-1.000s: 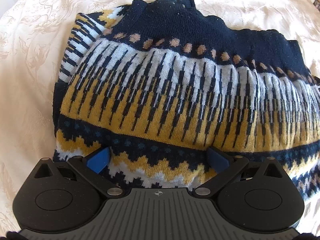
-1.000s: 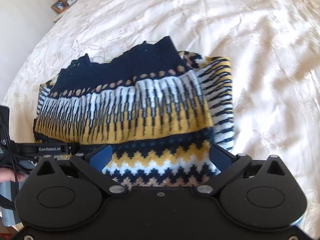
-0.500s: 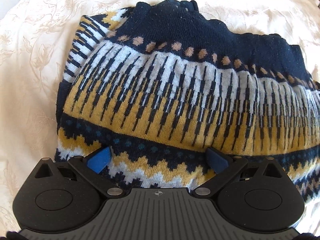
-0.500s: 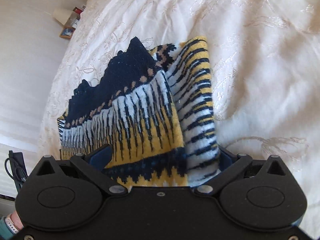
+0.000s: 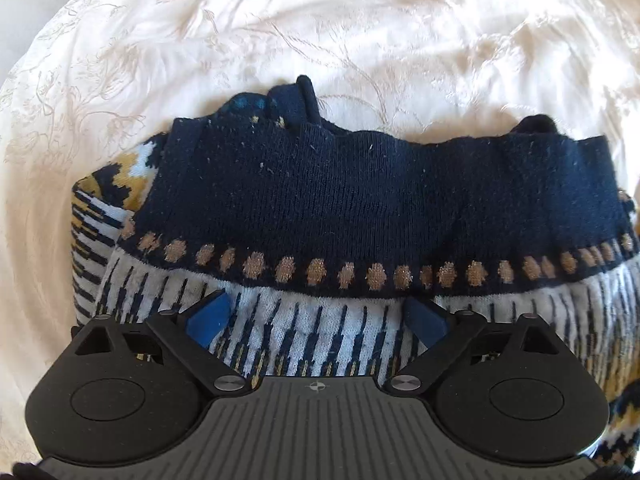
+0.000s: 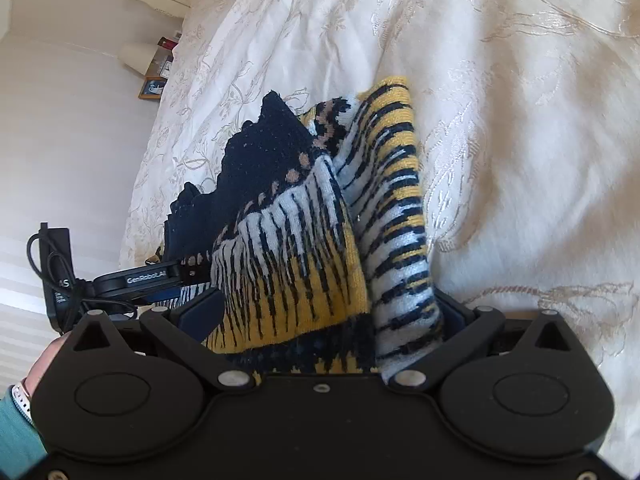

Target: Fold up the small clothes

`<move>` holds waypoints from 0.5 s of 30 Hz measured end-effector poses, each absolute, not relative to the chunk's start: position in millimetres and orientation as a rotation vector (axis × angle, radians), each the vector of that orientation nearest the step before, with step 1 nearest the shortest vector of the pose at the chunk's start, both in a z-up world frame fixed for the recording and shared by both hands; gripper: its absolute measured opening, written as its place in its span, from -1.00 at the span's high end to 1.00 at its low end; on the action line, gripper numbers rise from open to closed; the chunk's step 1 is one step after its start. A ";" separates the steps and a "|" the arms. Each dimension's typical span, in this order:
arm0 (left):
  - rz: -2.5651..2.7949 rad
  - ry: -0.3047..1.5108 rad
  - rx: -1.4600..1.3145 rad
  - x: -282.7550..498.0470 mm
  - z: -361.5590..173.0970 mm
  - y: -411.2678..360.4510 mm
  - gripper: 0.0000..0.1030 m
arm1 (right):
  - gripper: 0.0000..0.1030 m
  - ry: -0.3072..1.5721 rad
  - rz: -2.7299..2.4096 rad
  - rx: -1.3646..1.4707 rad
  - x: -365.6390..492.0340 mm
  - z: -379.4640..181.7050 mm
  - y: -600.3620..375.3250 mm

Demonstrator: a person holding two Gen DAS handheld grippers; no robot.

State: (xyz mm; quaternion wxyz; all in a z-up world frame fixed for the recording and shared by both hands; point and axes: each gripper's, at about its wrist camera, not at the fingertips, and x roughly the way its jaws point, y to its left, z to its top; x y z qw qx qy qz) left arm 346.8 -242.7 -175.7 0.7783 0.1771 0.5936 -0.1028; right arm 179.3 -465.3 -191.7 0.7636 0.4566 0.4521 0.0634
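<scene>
A small knitted sweater (image 5: 360, 208) in navy, white and mustard lies folded on a cream bedspread (image 5: 360, 32). My left gripper (image 5: 316, 316) is open, its blue pads spread over the white-striped band, low against the cloth. My right gripper (image 6: 324, 312) is open too, with the sweater's right side (image 6: 304, 256) bunched thickly between its wide-apart jaws and lifted off the bed. The left gripper (image 6: 136, 280) shows at the left of the right wrist view, level with the sweater's far side. Whether the pads press the cloth is hidden.
The embroidered cream bedspread (image 6: 500, 120) stretches all around the sweater. Beyond the bed's far edge stand a bedside shelf with a lamp and small items (image 6: 154, 64) and a pale wall (image 6: 60, 140). The person's hand and teal sleeve (image 6: 20, 420) show at lower left.
The left gripper has moved forward over the sweater, from the zigzag hem up to the white band. The right gripper has tilted and lifted the sweater's right side higher, bunching it.
</scene>
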 end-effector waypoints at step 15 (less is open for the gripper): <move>-0.224 1.293 0.349 356.2 -188.5 -241.5 -1.00 | -1.00 0.997 0.177 0.934 183.0 -191.0 -461.6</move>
